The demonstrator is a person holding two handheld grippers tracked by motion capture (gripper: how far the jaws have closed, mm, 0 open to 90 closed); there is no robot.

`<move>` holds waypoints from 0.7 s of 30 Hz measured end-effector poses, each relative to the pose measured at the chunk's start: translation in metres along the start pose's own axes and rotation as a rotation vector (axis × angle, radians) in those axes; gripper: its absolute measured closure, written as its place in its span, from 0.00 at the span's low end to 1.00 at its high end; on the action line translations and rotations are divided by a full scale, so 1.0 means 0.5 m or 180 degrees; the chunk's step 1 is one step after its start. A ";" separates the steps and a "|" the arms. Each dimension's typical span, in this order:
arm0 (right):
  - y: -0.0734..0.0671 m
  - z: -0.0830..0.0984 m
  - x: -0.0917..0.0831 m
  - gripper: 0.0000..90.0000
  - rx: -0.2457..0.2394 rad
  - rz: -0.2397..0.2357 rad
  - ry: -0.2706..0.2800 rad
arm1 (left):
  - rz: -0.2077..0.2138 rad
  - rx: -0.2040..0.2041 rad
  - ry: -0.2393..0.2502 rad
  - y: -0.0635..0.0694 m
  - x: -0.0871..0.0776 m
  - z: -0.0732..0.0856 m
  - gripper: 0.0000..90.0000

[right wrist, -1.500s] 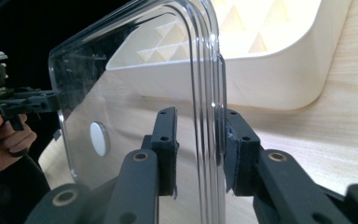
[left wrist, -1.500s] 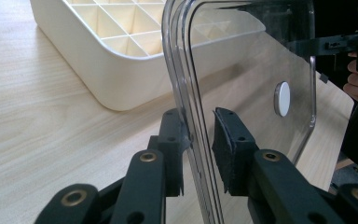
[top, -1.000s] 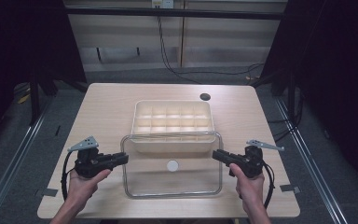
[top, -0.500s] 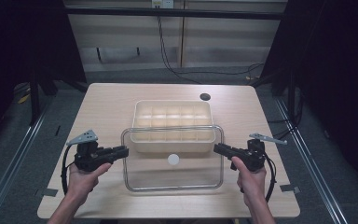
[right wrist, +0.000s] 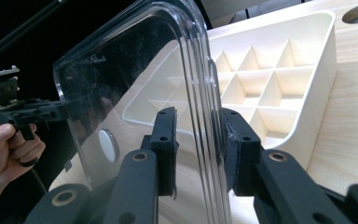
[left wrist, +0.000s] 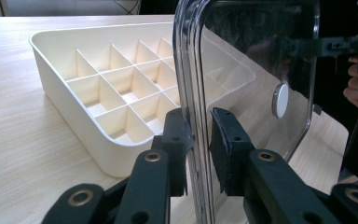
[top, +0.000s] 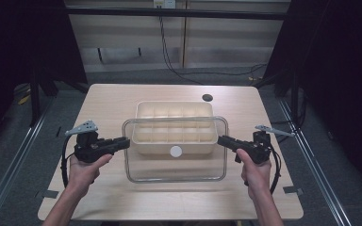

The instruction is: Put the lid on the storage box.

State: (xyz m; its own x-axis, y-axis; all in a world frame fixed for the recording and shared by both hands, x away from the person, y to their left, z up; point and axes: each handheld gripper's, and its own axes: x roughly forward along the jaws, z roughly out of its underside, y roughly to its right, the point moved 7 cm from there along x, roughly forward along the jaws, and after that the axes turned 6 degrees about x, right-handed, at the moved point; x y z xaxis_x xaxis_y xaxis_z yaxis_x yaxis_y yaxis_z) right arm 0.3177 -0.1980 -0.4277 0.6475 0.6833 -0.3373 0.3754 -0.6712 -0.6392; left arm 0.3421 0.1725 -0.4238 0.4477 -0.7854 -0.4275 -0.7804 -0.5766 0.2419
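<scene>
Clear plastic lid [top: 175, 162] held level just above the worktop [top: 113, 101], overlapping the near side of the cream divided tray [top: 174, 109], each short edge clenched by left tool [top: 125, 142] and right tool [top: 222, 140]; likely mid-carry, next needing alignment and lowering onto the tray.

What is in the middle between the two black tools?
The clear lid, seen in the high view. The left tool grips one edge, the right tool the other, above the white divided tray.
</scene>
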 end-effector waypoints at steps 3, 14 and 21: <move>-0.001 -0.009 -0.001 0.77 0.0005 -0.0005 0.0024 | -0.0005 0.0004 0.0000 0.000 0.002 -0.004 0.85; -0.014 -0.056 0.015 0.77 -0.0033 0.0024 0.0049 | -0.0090 0.0051 0.0083 -0.017 -0.008 -0.050 0.85; -0.015 -0.075 0.035 0.76 -0.0060 0.0037 0.0028 | -0.0141 0.0049 0.0097 -0.034 -0.011 -0.073 0.85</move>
State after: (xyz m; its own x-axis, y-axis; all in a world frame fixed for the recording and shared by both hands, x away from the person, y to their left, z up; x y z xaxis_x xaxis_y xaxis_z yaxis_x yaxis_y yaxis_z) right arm 0.3511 -0.1919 -0.4030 0.6576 0.6729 -0.3387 0.3801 -0.6846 -0.6220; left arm 0.3690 0.1786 -0.3938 0.4950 -0.7658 -0.4106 -0.7660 -0.6076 0.2097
